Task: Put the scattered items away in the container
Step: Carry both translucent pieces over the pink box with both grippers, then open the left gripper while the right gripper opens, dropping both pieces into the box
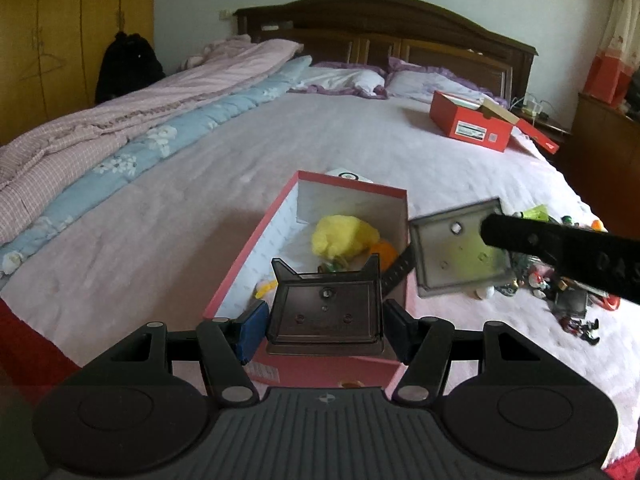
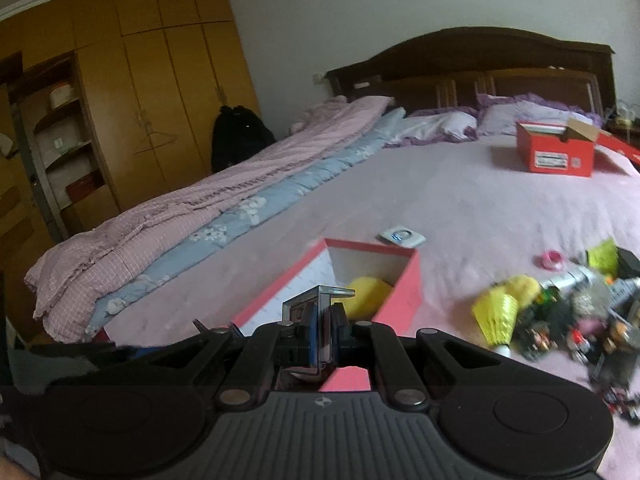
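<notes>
The pink box looks like matt cardboard, and both smoky trays are glossy see-through plastic (the second catches green light). The bedsheet is soft textured cloth, the headboard dark polished wood.

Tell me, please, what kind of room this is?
Almost certainly a home bedroom: a large bed with a dark wooden headboard, pillows and folded quilts, and a yellow wooden wardrobe along the wall.
</notes>
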`<state>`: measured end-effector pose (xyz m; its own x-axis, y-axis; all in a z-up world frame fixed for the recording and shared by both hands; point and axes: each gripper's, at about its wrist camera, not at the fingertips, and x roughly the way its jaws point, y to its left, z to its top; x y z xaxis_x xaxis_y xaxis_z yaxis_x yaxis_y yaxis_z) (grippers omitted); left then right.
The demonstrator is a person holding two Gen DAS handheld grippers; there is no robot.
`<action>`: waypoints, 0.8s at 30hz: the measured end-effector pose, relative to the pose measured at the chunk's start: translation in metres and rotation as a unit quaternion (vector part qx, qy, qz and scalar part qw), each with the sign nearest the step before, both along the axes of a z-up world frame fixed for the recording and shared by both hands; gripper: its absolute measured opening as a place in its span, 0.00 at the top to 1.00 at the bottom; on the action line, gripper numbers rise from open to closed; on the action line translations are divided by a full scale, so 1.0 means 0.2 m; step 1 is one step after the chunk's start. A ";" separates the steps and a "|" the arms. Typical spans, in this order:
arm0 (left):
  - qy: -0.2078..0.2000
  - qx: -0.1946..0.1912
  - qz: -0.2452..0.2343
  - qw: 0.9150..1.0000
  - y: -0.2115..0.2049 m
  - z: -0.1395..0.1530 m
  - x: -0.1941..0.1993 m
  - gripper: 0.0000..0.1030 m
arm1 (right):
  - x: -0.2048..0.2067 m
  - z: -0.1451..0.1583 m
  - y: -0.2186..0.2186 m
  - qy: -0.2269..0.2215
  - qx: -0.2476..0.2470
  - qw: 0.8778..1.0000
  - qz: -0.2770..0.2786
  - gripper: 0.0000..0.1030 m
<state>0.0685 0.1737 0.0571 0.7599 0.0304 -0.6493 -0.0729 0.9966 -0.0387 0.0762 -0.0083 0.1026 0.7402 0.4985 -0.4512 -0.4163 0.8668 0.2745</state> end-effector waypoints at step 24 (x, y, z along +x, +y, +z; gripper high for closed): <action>0.052 -0.024 0.023 0.998 0.14 -0.22 0.28 0.44 | 0.50 -0.19 0.38 0.030 -0.075 0.996 0.041 0.92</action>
